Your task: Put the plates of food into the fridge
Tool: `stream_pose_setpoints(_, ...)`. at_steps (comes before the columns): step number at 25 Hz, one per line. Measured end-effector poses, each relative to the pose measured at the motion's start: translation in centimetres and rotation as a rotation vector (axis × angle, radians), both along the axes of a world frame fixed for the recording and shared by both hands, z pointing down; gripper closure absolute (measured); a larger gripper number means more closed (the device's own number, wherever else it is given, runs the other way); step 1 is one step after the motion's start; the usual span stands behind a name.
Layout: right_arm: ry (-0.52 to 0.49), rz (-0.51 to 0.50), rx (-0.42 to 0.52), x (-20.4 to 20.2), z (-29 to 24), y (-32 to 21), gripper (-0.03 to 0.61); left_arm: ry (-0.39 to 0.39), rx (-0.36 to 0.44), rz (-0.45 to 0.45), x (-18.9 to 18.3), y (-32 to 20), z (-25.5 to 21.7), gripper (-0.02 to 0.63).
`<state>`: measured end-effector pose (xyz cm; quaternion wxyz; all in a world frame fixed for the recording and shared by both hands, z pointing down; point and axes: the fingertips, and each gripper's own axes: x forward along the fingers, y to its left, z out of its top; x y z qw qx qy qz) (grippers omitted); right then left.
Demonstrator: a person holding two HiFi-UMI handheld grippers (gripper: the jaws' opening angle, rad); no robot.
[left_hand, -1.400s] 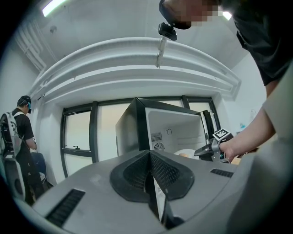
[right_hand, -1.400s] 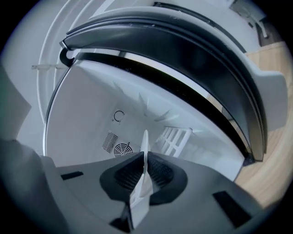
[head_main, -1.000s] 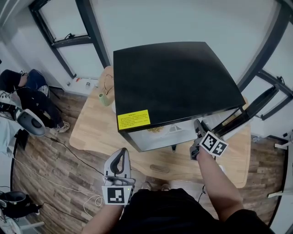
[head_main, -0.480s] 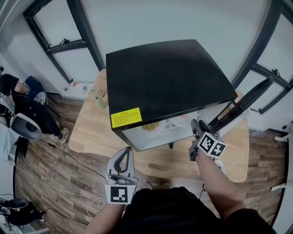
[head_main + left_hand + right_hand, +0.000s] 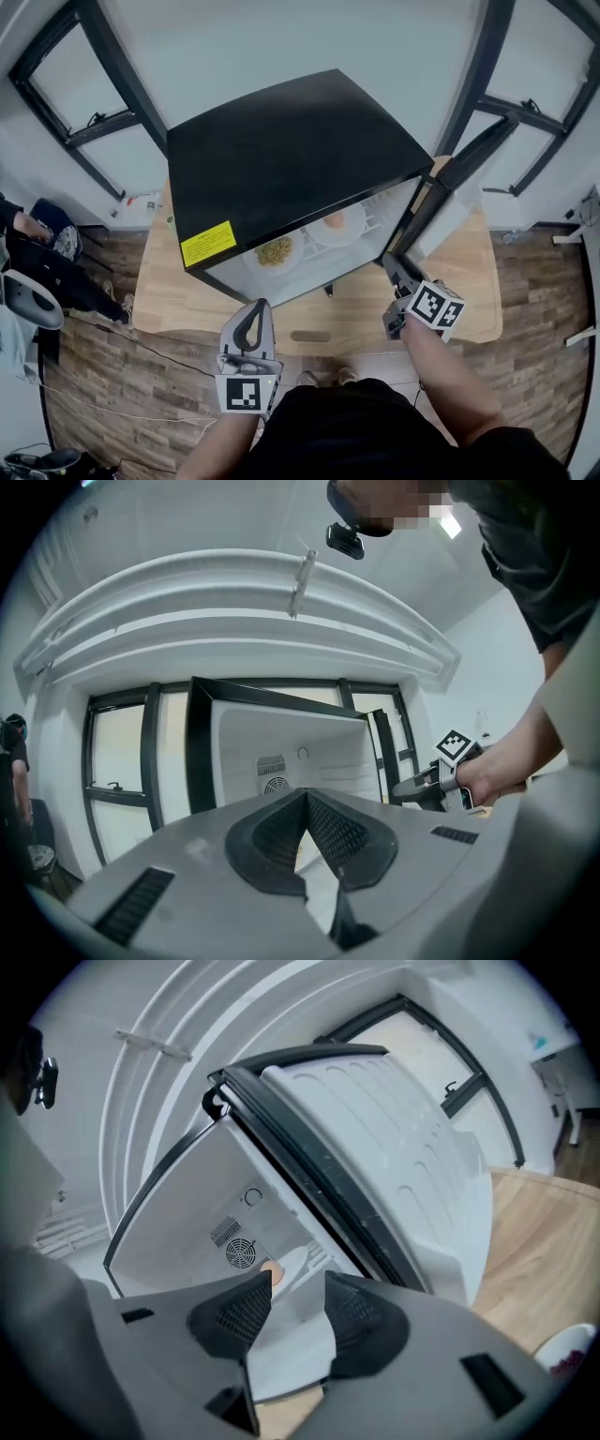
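In the head view, the black top of the fridge (image 5: 281, 159) hides most of its inside. Only the front parts of the plate of greenish-yellow food (image 5: 275, 251) and the plate of orange food (image 5: 339, 223) show. The fridge also covers much of the desk (image 5: 469, 281). In the right gripper view, the right claw (image 5: 298, 1283) covers part of the plate of orange food, and the picture's edge cuts off a dish of red food (image 5: 567, 1354).

Your left gripper (image 5: 306, 795) has its jaws closed tip to tip, with nothing between them. Beyond them the fridge (image 5: 281, 738) stands open, white inside, with a round fan vent (image 5: 275, 786) on its back wall. Dark-framed windows (image 5: 117, 761) lie to the left, and your right hand (image 5: 487, 778) shows at the right.
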<state>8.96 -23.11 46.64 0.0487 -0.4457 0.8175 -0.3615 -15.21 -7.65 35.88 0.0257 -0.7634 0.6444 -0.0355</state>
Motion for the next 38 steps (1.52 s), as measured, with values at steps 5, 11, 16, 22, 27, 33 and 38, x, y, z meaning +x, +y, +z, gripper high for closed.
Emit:
stream_pose_setpoints(5,-0.031,0.102,-0.029,5.9,2.1,2.8,0.383,-0.060,0.003,0.100,3.5,-0.8,0.8,0.609)
stream_pose_setpoints(11,-0.038,0.276,-0.088,14.4,4.9,5.9,0.387,-0.048,0.009,0.227,9.6,-3.2,-0.5,0.609)
stream_pose_setpoints(16,-0.044,0.412,-0.132,20.8,6.9,9.4,0.390,-0.097,0.037,0.336,13.4,-4.8,-0.1,0.609)
stream_pose_setpoints(22,-0.081,0.527,-0.184,25.8,10.1,13.7,0.393,-0.098,0.035,0.395,18.2,-6.2,0.7,0.609)
stream_pose_setpoints(27,-0.099,0.537,-0.261,27.1,14.0,16.8,0.396,-0.101,-0.005,0.420,21.3,-5.9,1.5,0.610)
stream_pose_setpoints(33,-0.161,0.553,-0.408,27.3,20.4,18.9,0.411,-0.160,-0.054,0.387,21.8,-4.9,2.8,0.609)
stream_pose_setpoints(38,-0.186,0.532,-0.468,26.8,24.0,19.0,0.408,-0.188,-0.100,0.340,21.0,-3.9,4.4,0.609)
